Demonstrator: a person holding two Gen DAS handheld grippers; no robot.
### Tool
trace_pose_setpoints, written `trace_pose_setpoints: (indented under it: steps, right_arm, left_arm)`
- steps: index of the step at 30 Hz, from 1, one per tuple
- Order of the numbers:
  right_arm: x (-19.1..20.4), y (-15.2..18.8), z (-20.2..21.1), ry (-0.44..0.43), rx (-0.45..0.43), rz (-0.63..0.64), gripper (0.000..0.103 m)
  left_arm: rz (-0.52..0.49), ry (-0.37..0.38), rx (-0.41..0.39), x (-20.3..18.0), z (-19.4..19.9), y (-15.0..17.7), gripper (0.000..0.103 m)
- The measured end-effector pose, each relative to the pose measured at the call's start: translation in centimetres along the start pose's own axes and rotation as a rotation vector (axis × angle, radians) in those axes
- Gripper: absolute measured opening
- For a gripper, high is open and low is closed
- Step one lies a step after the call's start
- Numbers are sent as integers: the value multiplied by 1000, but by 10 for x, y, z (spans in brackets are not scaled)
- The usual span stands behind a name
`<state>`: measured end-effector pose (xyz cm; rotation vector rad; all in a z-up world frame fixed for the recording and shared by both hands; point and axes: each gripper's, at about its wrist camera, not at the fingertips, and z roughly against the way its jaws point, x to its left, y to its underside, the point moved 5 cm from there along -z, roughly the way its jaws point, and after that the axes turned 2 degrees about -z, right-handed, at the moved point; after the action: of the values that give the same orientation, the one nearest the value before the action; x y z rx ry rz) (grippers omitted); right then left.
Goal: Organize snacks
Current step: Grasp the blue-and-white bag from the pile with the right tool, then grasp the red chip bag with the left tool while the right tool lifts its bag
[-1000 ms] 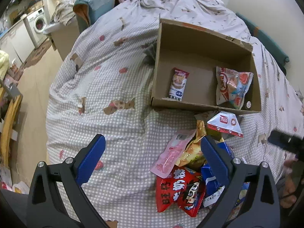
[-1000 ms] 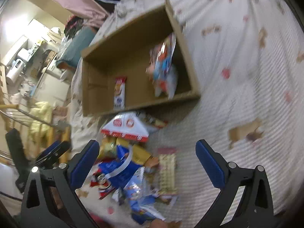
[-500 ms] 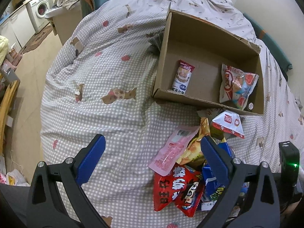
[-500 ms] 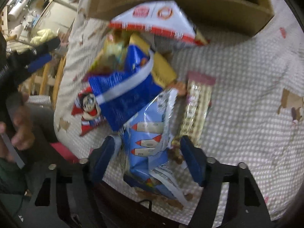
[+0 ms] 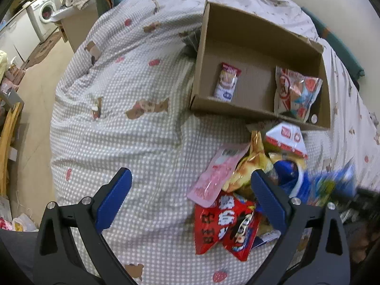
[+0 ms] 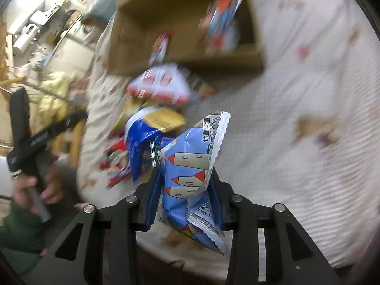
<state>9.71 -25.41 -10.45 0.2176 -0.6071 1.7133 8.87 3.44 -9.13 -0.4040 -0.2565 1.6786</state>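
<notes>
A cardboard box (image 5: 258,47) lies on the bed and holds a small sachet (image 5: 226,82) and a clear snack bag (image 5: 295,92). A pile of snacks lies in front of it: a pink packet (image 5: 217,173), a red bag (image 5: 228,223), a white-red triangular pack (image 5: 286,139). My left gripper (image 5: 190,194) is open and empty, above the blanket left of the pile. My right gripper (image 6: 185,190) is shut on a light blue snack bag (image 6: 190,166), lifted above the pile; the bag shows blurred in the left wrist view (image 5: 332,185).
The bed's checked blanket (image 5: 133,123) drops off at the left to the floor (image 5: 38,80). A washing machine (image 5: 45,11) stands at the far left. The box also shows in the right wrist view (image 6: 185,23), blurred. The left hand with its gripper shows there (image 6: 30,147).
My right gripper has closed on the light blue snack bag and lifted it off the pile. My left gripper has stayed open and shifted only slightly.
</notes>
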Motion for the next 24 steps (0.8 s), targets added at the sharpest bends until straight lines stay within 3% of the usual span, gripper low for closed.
trace_pose_setpoints:
  steps: [4, 7, 14, 21, 24]
  right_arm:
    - [-16, -19, 31, -14, -169, -97, 39]
    - [-20, -23, 43, -23, -224, -118, 39]
    - [-18, -24, 33, -50, -194, -139, 39]
    - [-11, -21, 28, -52, -184, -126, 39]
    - [-12, -20, 25, -50, -175, -130, 39]
  left_arm:
    - [5, 7, 51, 4, -8, 8, 99]
    - [23, 32, 108, 6, -16, 19, 99]
    - [22, 151, 267, -20, -45, 52, 99]
    - [18, 136, 307, -38, -70, 61, 93]
    - [26, 161, 340, -43, -79, 64, 78]
